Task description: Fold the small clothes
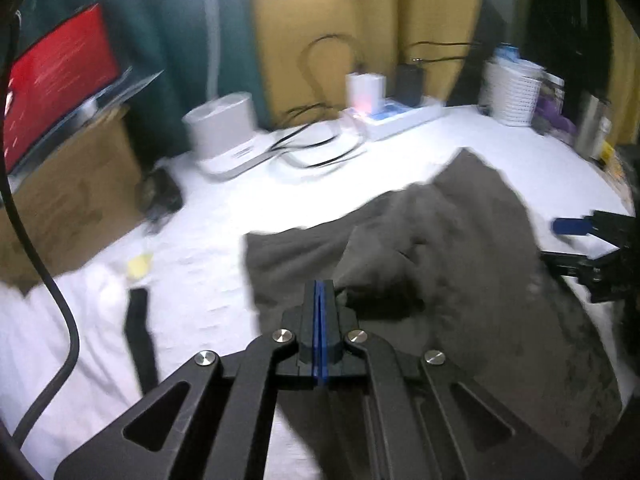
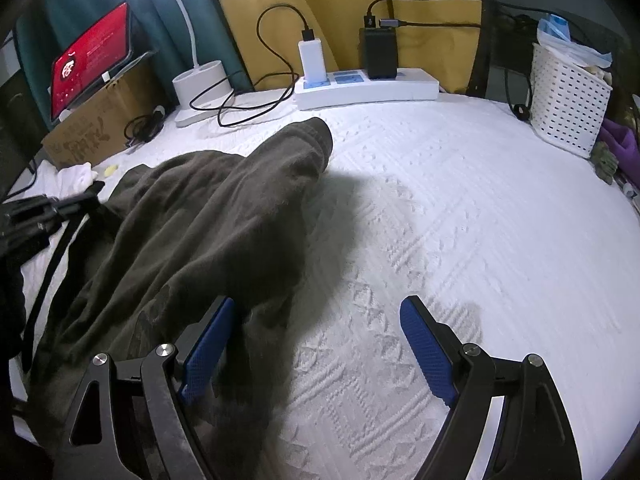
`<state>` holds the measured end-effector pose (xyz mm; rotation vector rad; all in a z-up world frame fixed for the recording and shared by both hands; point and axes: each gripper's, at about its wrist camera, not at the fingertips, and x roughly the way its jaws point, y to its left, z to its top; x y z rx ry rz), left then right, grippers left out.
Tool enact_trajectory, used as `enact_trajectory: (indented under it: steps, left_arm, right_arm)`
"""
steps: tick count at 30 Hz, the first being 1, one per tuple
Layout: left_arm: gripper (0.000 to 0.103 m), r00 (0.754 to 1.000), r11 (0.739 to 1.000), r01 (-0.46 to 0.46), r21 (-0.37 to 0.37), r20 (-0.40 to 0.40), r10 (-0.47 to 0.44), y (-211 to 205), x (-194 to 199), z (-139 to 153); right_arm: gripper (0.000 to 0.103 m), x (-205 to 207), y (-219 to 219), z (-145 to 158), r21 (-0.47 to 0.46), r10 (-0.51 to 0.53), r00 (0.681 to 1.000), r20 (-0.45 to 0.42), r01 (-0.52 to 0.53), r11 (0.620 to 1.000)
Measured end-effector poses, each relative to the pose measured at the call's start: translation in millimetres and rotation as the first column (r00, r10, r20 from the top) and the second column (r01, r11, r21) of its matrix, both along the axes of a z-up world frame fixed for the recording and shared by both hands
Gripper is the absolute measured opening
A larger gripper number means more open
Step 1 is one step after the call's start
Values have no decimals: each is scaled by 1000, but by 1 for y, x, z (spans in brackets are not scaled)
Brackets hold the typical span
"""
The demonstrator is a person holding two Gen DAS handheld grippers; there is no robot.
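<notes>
A dark grey-brown fleece garment (image 1: 460, 248) lies crumpled on the white textured bedcover (image 2: 460, 208), with one rounded end (image 2: 308, 140) pointing to the back. My left gripper (image 1: 320, 286) is shut above the garment's near edge; its blue pads meet and I see no cloth between them. A raised fold sits just right of its tip. My right gripper (image 2: 320, 320) stands open: its left pad (image 2: 208, 352) is over the garment's right edge and its right pad (image 2: 424, 352) over bare cover. The right gripper (image 1: 560, 242) also shows at the edge of the left wrist view.
At the back stand a white power strip (image 2: 368, 88) with chargers and cables, a lamp base (image 2: 200, 84), and a cardboard box (image 2: 88, 128) bearing a red-screened tablet (image 2: 92, 64). A white basket (image 2: 568, 100) is at the right. A black strap (image 1: 140, 332) and white cloth (image 2: 76, 176) lie left.
</notes>
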<state>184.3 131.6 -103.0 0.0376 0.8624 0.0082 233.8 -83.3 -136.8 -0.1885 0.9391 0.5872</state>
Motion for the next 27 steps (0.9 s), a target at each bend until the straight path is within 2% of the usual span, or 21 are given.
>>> enact_trajectory:
  steps: [1, 3, 6, 9, 12, 15, 17, 19, 20, 22, 25, 27]
  left_arm:
    - [0, 999, 1000, -29, -6, -15, 29, 8, 1, -5]
    - [0, 999, 999, -27, -36, -32, 26, 13, 0, -9]
    - [0, 1000, 999, -12, -32, 6, 12, 7, -6, -4]
    - [0, 999, 999, -32, -41, 9, 32, 13, -5, -5]
    - [0, 994, 994, -112, 2, -11, 112, 26, 4, -8]
    - [0, 986, 986, -168, -20, -7, 167, 37, 4, -3]
    - [11, 985, 983, -166, -77, 30, 169, 35, -3, 9]
    - [45, 991, 979, -119, -163, 46, 129, 27, -6, 16]
    - [49, 996, 974, -68, -216, 39, 78, 18, -4, 15]
    - [50, 1000, 969, -2, -248, 1, 2, 2, 5, 8]
    - [50, 997, 978, 52, -204, -38, -62, -25, 21, -10]
    - [50, 992, 977, 67, -201, -95, -88, -35, 37, -26]
  right_arm:
    - [86, 1, 2, 0, -3, 2, 1000, 0, -2, 1000]
    - [86, 1, 6, 0, -8, 6, 1000, 3, -6, 1000]
    - [86, 0, 10, 3, -13, 10, 1000, 11, -10, 1000]
    - [86, 0, 11, 4, -14, 7, 1000, 13, -7, 1000]
    - [86, -1, 11, 4, -16, 4, 1000, 12, -4, 1000]
    - [86, -2, 9, 5, -15, 3, 1000, 13, -3, 1000]
    - [86, -2, 7, 5, -14, -2, 1000, 15, 2, 1000]
    - [86, 0, 5, 5, -12, -7, 1000, 15, 7, 1000]
    - [86, 0, 4, 5, -10, -8, 1000, 15, 8, 1000]
    - [86, 1, 2, 6, -4, -10, 1000, 19, 10, 1000]
    - [86, 3, -3, 9, 13, -16, 999, 28, 15, 1000]
    - [86, 4, -6, 11, 22, -22, 999, 32, 21, 1000]
